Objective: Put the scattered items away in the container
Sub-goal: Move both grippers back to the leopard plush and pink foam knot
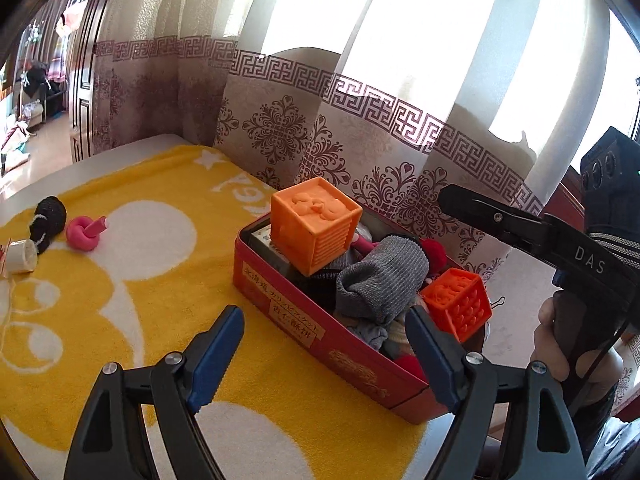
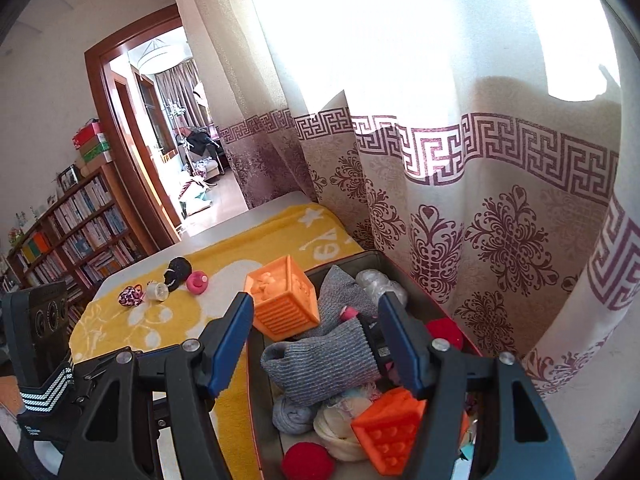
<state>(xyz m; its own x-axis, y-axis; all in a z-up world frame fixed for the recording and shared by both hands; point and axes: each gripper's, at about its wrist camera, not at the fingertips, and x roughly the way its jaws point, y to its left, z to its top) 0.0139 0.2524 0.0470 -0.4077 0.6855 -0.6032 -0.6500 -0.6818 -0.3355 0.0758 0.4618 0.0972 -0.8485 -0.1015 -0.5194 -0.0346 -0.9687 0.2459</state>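
A red tin box [image 1: 320,330] sits on the yellow towel [image 1: 140,280], filled with a large orange cube [image 1: 314,226], a grey sock [image 1: 380,280], a smaller orange cube [image 1: 458,302] and other soft items. My left gripper [image 1: 324,356] is open and empty, low in front of the box. My right gripper [image 2: 316,344] is open and empty above the box [image 2: 424,308], over the grey sock [image 2: 320,364]. On the towel's far left lie a pink ring toy [image 1: 86,232], a black knit item [image 1: 50,220] and a white spool [image 1: 20,256].
A patterned curtain [image 1: 360,140] hangs right behind the box. A pink-patterned scrunchie [image 2: 130,296] lies by the spool in the right wrist view. A bookshelf [image 2: 72,232] and a doorway [image 2: 168,128] are at the left. The right gripper's body [image 1: 560,240] shows at the right.
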